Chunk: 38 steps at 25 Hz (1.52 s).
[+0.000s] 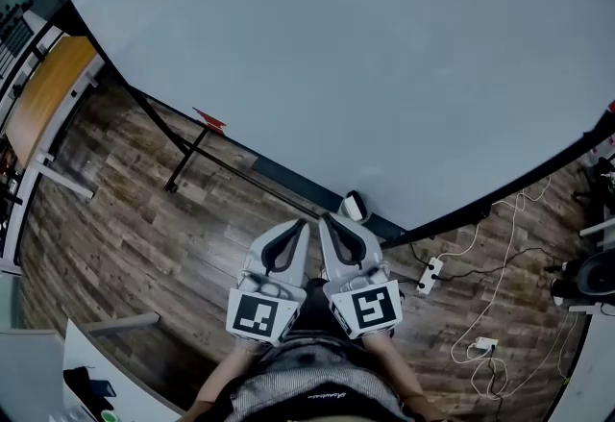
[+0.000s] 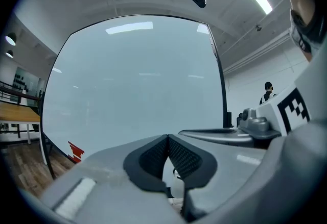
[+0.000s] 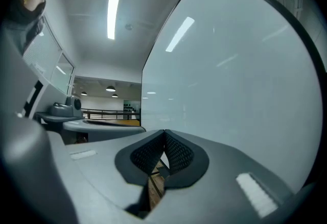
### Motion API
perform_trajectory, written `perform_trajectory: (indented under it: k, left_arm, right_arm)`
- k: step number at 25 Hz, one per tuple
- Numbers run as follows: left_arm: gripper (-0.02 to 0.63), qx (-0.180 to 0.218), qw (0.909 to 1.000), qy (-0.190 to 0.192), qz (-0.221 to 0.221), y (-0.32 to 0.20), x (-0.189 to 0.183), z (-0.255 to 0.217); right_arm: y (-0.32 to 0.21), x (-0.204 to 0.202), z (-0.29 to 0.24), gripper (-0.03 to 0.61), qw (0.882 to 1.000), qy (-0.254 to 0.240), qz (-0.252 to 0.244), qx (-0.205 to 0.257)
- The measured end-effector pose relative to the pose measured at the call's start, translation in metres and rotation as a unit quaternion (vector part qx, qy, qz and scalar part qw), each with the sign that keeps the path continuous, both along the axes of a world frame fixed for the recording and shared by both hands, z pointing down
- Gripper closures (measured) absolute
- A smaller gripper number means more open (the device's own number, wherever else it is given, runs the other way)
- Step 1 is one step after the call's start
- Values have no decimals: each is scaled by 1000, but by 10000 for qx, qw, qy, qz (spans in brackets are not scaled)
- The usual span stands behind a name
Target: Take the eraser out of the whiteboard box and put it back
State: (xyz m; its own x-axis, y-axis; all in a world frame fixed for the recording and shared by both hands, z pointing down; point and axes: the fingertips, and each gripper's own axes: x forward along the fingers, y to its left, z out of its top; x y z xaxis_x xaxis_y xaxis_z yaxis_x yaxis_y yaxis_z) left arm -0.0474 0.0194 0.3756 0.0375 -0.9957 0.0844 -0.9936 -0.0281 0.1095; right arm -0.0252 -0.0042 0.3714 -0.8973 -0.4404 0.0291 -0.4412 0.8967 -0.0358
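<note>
whiteboard (image 1: 365, 55): fills upper frame, lower rail slanting upper left to lower right | whiteboard box (image 1: 355, 207): judged the small white item on rail, centre; eraser not discernible | right hand-held gripper (image 1: 329, 222): nearer, box just above-right of tips; closed, empty | left hand-held gripper (image 1: 300, 230): closed, empty

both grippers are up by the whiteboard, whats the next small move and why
Probably open the right gripper and ease it toward the small white object at the lower edge of the whiteboard, likely the box. Its jaws, like those of the left gripper, are shut and empty, and the object sits just ahead.
</note>
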Motion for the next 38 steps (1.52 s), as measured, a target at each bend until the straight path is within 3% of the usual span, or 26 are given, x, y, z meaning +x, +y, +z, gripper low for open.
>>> perform_trajectory:
  k: [7,11,18,27,38]
  left_arm:
    - [612,-40,9999,-162,30,-37,-12,3]
    - [612,-176,9998,-28,-66,-51,-11,6]
    - [612,-107,9994,-337,69,-64,-5,16]
    - [612,-20,9948,-195,995,-96,19,15]
    - [612,39,9739,-211,2258,-122,3,12]
  right_arm:
    - [-34,-13,10,581,9998,115,-89,-127]
    - [-48,-13,9,581,9997,86,-157,-138]
    - [-63,4,19,581,9998,48,-17,-194]
    - [-87,35,21,580,9948,11,995,-233]
    - [-103,36,19,581,9690,-30,2446,-348]
